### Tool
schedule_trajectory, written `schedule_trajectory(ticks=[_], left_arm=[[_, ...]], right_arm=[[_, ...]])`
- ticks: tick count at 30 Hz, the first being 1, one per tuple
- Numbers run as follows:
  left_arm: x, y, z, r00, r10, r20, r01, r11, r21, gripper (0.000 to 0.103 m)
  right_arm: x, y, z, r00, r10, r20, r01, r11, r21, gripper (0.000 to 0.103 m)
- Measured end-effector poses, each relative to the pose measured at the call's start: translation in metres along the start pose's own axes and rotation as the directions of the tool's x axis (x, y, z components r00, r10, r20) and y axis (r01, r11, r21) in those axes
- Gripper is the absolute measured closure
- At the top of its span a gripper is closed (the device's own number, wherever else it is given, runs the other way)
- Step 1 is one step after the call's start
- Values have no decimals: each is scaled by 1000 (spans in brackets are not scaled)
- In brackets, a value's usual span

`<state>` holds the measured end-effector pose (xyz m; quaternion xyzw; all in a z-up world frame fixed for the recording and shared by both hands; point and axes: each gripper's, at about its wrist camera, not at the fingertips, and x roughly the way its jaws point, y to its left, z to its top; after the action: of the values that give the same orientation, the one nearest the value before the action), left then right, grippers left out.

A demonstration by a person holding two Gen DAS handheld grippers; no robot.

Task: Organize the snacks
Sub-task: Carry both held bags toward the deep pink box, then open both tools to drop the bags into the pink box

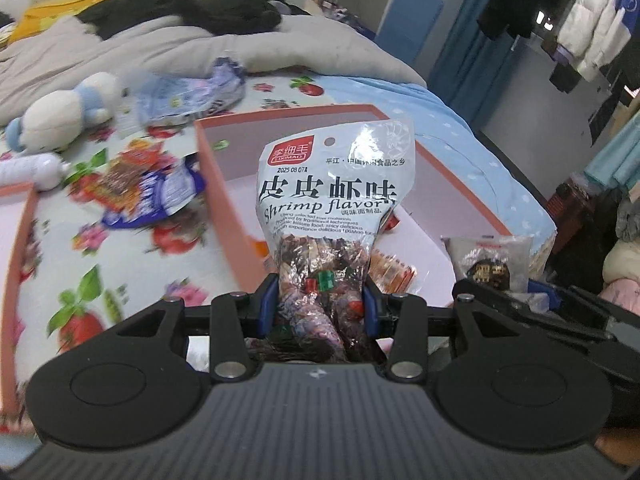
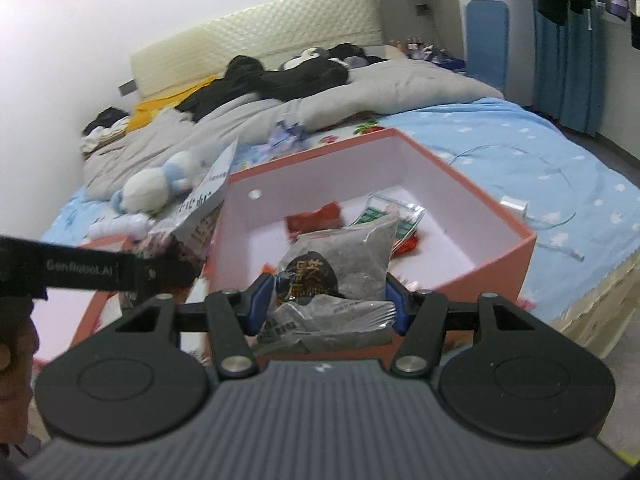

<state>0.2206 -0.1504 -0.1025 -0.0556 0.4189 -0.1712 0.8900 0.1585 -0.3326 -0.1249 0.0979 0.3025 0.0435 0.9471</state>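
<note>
the left claw [image 1: 320,300] is pinching the lower end of a shrimp flavor snack bag [image 1: 334,184], its blue pads [image 1: 269,304] pressing in from both sides and the bag standing upright above the near end of a pink box [image 1: 224,204] that is sitting open on the bed [image 1: 460,120]. the right claw [image 2: 328,300] is clamping a crumpled grey snack packet [image 2: 344,256] between its fingers, holding it over the near edge of the same pink box [image 2: 496,252], and that packet is also showing at the right edge of the left wrist view [image 1: 490,260]. inside the box, a red pouch [image 2: 316,220] and a green-and-white wrapper [image 2: 380,212] are lying on the white floor. more loose snack packs [image 1: 152,188] are lying on the fruit-print sheet just left of the box, near a white-and-blue plush toy [image 1: 64,116]. a grey quilt [image 2: 280,120] and dark clothes [image 2: 272,76] are piling up toward the headboard, while a thin cable [image 2: 552,184] is trailing across the blue sheet to the right of the box.
</note>
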Motion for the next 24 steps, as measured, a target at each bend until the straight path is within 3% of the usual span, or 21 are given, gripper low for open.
schedule_trajectory(ticks=[13,24], left_arm=[[113,-7,70,998,0,-58,5,997,73,56],[146,-4,82,996,0,-90,6,998,69,55]], right_arm=[[90,-37,29,999,-1,-47,3,1000,31,43],[121,-47,33,998,4,-68,-1,999,45,43]])
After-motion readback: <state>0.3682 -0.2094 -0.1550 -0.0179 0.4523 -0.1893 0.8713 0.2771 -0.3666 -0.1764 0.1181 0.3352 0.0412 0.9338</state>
